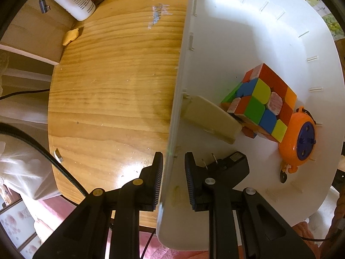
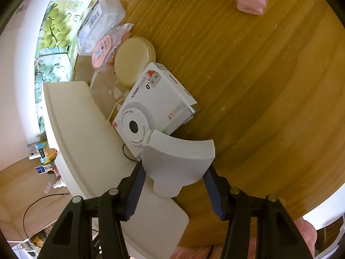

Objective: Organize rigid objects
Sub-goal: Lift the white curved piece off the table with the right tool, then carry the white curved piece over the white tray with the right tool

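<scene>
The white bin's [image 1: 248,49] near wall is clamped between the left tongs [image 1: 172,181], which point straight down over the wooden counter [image 1: 112,82]. Inside the bin, a scrambled puzzle cube [image 1: 262,103] lies at about three o'clock, touching a beige block [image 1: 210,118] at its nine o'clock and an orange toy [image 1: 298,138] at its four o'clock; a black plug adapter [image 1: 231,164] lies near six o'clock. A white curved plastic piece [image 2: 176,161] is gripped by the right tongs [image 2: 172,185] above the bin's rim [image 2: 86,129], with a white camera box [image 2: 157,103] at twelve o'clock.
</scene>
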A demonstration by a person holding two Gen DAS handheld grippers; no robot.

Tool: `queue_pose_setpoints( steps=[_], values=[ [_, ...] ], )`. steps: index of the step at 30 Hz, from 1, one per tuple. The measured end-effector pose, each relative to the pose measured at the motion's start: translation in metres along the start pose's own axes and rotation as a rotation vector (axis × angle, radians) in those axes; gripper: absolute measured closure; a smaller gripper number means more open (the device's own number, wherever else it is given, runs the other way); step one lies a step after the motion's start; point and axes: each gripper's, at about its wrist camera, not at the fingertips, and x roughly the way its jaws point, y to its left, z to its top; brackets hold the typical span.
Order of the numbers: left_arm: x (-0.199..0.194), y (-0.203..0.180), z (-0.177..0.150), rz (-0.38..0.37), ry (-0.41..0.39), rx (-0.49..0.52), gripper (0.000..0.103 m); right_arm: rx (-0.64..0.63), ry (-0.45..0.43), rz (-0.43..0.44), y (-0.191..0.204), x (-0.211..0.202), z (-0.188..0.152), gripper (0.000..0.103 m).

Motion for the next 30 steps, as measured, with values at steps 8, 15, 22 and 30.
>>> queue_pose_setpoints(
  steps=[8,15,22,30],
  values=[
    [-0.002,-0.003,-0.003,0.011,-0.005,-0.003,0.081,-0.002,-0.005,0.000,-0.012,-0.010,0.001,0.048],
    [-0.003,-0.002,-0.004,0.010,-0.009,-0.008,0.088,-0.014,-0.057,0.008,-0.019,-0.029,-0.001,0.048],
    [-0.002,0.005,-0.008,0.000,-0.010,0.011,0.090,-0.031,-0.149,0.022,-0.017,-0.054,-0.007,0.048],
    [-0.002,0.001,-0.009,-0.004,-0.008,0.043,0.090,-0.063,-0.267,0.048,-0.005,-0.085,-0.019,0.048]
  ],
)
